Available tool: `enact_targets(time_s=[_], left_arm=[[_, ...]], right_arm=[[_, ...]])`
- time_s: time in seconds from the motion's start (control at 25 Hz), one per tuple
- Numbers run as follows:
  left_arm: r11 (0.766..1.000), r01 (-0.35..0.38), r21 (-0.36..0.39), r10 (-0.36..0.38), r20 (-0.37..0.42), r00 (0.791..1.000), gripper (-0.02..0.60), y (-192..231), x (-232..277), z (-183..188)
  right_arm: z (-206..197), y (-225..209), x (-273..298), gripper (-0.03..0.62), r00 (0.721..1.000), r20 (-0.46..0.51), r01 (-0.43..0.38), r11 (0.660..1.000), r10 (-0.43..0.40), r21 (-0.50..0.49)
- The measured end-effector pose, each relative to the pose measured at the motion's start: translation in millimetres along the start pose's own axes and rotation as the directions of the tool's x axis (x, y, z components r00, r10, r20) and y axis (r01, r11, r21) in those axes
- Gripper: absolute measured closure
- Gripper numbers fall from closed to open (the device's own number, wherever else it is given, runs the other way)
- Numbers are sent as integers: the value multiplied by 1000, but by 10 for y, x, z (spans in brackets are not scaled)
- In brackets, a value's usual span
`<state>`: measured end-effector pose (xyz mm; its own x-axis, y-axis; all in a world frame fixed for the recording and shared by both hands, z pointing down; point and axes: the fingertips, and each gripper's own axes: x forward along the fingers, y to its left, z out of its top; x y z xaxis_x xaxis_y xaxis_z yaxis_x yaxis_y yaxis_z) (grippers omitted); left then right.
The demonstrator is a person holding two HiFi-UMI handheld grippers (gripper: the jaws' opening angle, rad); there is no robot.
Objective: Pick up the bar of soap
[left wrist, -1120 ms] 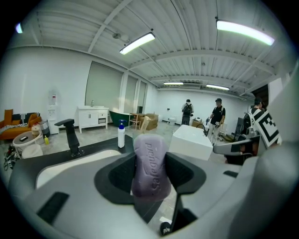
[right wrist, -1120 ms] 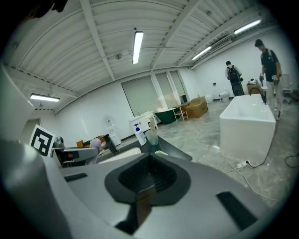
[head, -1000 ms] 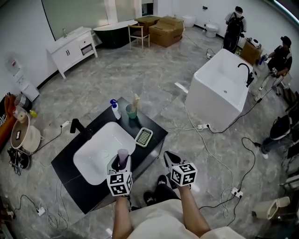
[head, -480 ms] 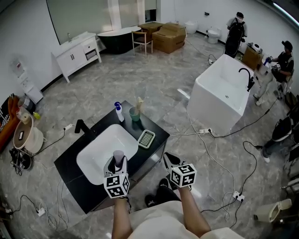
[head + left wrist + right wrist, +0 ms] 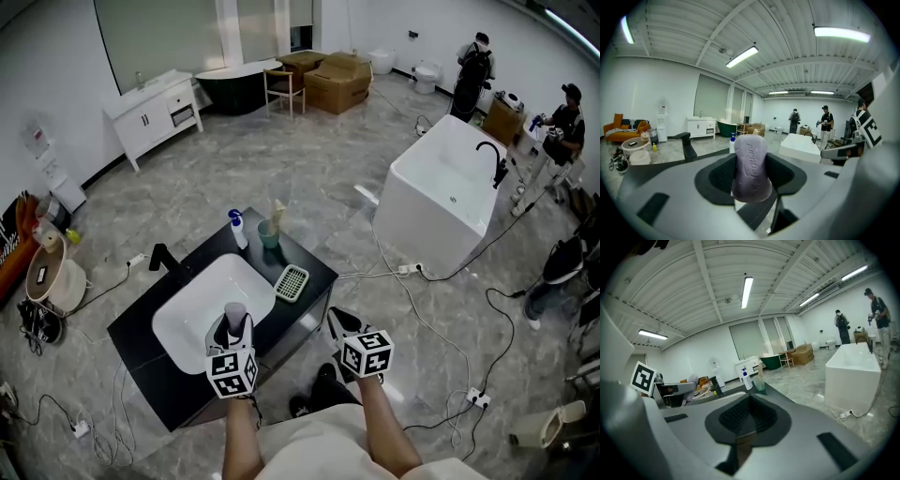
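A pale purple bar of soap [image 5: 751, 166] stands upright on its edge between the jaws of my left gripper [image 5: 751, 176], which is shut on it. From the head view, the soap [image 5: 235, 313] and left gripper [image 5: 234, 324] hang over the near rim of the white basin [image 5: 192, 305]. My right gripper [image 5: 340, 322] hovers to the right, off the corner of the black counter [image 5: 141, 361]. Its jaws are shut with nothing between them [image 5: 746, 423].
A green and white soap dish [image 5: 292, 281] lies on the counter beside the basin. A teal cup [image 5: 269, 233], a spray bottle [image 5: 236, 228] and a black faucet [image 5: 159, 255] stand along the far side. Cables [image 5: 412, 300] cross the floor, and a white bathtub [image 5: 450, 192] stands to the right.
The left gripper keeps the soap and has edged slightly left over the basin's near rim. The right gripper has hardly moved.
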<state>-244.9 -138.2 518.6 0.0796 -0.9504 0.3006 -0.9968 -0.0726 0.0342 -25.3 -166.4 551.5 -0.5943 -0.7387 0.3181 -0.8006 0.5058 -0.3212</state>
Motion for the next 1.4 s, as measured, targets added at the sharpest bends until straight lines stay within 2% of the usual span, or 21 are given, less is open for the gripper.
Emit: enact_targets(time_s=[0.6, 1.04, 1.24, 1.4], left_arm=[[999, 17, 32, -17, -19, 1000, 380, -56, 21, -37], [1000, 15, 12, -15, -10, 1000, 380, -50, 32, -36], [1000, 17, 17, -17, -15, 1000, 380, -46, 39, -49], [1000, 14, 13, -14, -15, 1000, 380, -42, 49, -46]], right_arm=[[-50, -32, -6, 589, 1000, -6, 6, 1000, -6, 18], [-16, -65, 3, 589, 1000, -10, 7, 1000, -7, -3], [-34, -31, 25, 589, 1000, -16, 15, 999, -16, -45], [-45, -4, 49, 589, 1000, -17, -2, 999, 2, -34]])
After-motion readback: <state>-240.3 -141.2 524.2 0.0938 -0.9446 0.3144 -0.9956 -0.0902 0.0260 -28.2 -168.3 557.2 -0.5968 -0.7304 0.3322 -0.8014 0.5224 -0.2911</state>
